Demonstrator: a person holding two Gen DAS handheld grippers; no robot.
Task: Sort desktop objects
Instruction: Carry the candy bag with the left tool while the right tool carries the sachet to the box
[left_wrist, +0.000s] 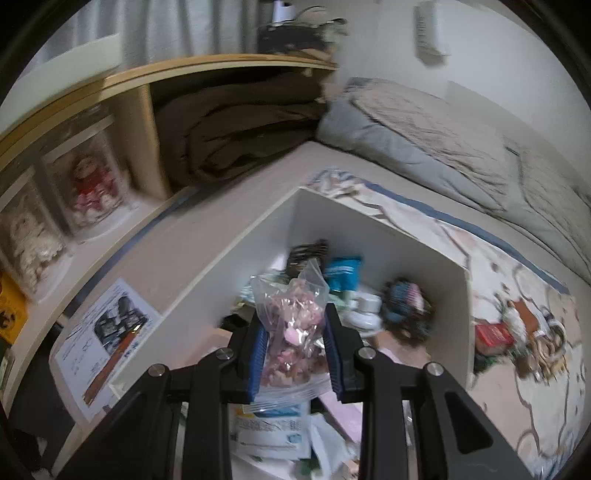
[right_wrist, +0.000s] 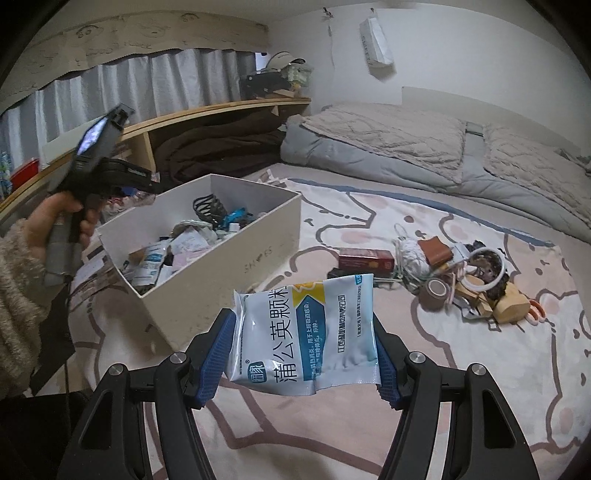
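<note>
My left gripper (left_wrist: 295, 350) is shut on a clear zip bag of pink pieces (left_wrist: 291, 328) and holds it over the open white box (left_wrist: 424, 254), which is full of packets and small items. My right gripper (right_wrist: 306, 354) is shut on a white and blue medicine sachet (right_wrist: 306, 336) and holds it above the patterned bedspread, to the right of the white box (right_wrist: 207, 288). The left hand-held gripper (right_wrist: 99, 162) shows in the right wrist view at the box's far left side.
A pile of loose items lies on the bedspread to the right of the box: a red box (right_wrist: 365, 260), a tape roll (right_wrist: 437, 293), white cord (right_wrist: 410, 254), a white ring (right_wrist: 484, 269). Folded quilts (right_wrist: 406, 147) lie behind. A wooden shelf (left_wrist: 140, 140) with jars runs along the left.
</note>
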